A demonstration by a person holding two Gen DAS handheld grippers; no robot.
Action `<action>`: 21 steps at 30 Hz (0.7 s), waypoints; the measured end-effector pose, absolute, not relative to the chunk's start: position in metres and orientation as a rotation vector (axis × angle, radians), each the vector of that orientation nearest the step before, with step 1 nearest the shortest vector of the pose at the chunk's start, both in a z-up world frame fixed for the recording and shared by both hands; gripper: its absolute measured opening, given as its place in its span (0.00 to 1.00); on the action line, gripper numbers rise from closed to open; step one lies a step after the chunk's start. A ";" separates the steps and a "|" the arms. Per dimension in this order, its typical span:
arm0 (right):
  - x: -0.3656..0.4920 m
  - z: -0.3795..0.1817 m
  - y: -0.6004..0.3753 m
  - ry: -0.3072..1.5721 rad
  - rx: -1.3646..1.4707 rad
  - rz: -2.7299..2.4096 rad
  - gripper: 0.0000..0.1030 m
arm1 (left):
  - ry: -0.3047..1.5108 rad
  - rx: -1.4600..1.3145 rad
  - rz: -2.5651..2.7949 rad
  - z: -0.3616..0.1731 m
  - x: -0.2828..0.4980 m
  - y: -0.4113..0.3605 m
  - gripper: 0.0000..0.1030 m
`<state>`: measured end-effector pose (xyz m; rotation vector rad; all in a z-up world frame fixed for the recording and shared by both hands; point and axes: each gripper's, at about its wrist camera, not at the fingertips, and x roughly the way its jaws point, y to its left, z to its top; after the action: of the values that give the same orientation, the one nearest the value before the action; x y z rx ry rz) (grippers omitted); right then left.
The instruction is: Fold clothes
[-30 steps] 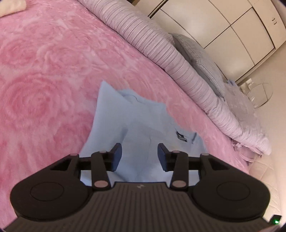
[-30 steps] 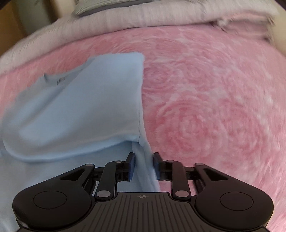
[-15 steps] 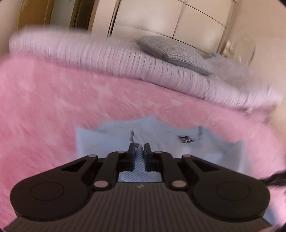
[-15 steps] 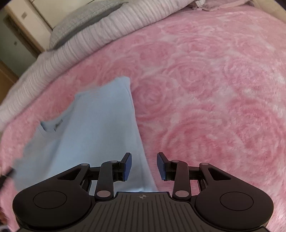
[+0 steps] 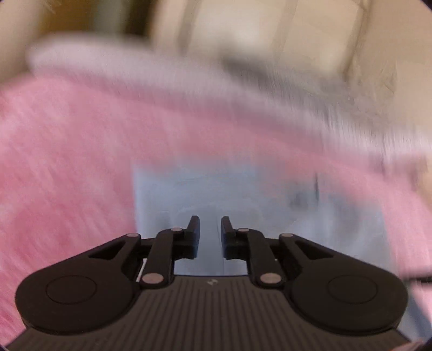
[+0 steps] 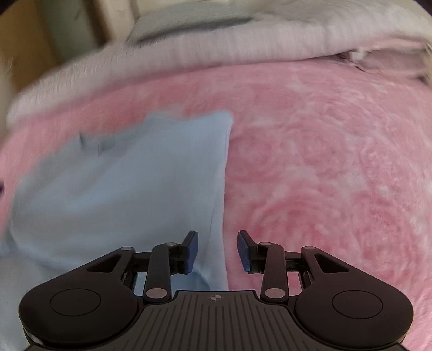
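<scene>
A light blue shirt lies partly folded on the pink rose-patterned blanket; it also shows, blurred, in the left wrist view. My left gripper hovers over the shirt's near part with a narrow gap between its jaws and nothing in them. My right gripper is open and empty over the shirt's right edge, which runs between its fingers.
A striped lilac duvet roll and a grey pillow lie along the far side of the bed. Cream wardrobe doors stand behind. The pink blanket spreads wide to the left and right of the shirt.
The left gripper shut on the shirt half a second ago and has now opened a little while moving fast. The right gripper let go of the shirt edge and stays open.
</scene>
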<state>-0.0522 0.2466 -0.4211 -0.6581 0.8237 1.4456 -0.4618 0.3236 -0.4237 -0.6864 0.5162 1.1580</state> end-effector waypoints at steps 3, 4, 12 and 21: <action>-0.042 -0.431 0.235 0.834 -0.619 1.434 0.36 | 0.529 -0.623 1.202 -0.429 -0.465 0.311 0.08; -0.035 -0.430 0.231 0.860 -0.571 1.433 0.36 | 0.531 -0.598 1.225 -0.427 -0.466 0.307 0.08; -0.074 -0.412 0.180 0.679 -0.590 1.614 0.35 | 0.630 -0.583 1.191 -0.427 -0.457 0.261 0.10; -0.087 -0.400 0.102 0.545 -0.541 1.619 0.36 | 0.617 -0.575 1.179 -0.408 -0.473 0.180 0.12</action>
<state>-0.0870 0.1017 -0.3999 -0.5414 0.5455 1.6185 -0.4725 0.1796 -0.4082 -0.5749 0.6174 1.1787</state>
